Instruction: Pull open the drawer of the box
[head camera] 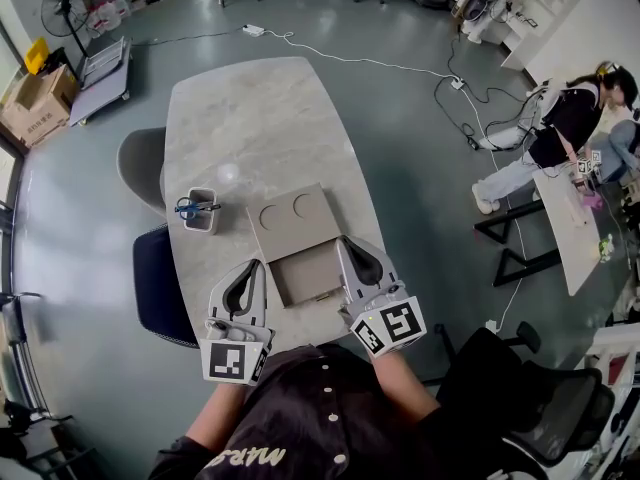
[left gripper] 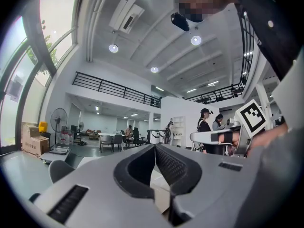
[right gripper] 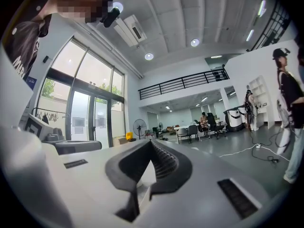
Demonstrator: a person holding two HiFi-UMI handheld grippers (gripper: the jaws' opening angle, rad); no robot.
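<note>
**A:** Start at the left. What's on the table?

**B:** A pen cup with blue-handled scissors in it, standing well left of the box. Nearer the person is the left gripper. Its tips lie just beside the drawer's left side, and I can't tell whether they touch it.

**A:** Is it gripping anything?

**B:** No. In the left gripper view the two jaws meet at their tips with nothing between them, only pale tabletop showing below. The camera looks out across the room and up at the ceiling, so the gripper is tipped upward instead of aimed at the box.

**A:** And the box itself?

**B:** The box sits mid-table with two round recesses in its top. The drawer stands out from its near side, toward the person, with its floor in plain sight. I'd judge the pull is done or all but done. At most a little more travel is left, then drawing the grippers away.

**A:** And the right side?

**B:** The right gripper lies along the drawer's right edge, close against it, with its marker cube back toward the person's chest. Its jaws are also closed on nothing, and it is tilted up the same way. Both forearms are tucked in near the body.
</note>
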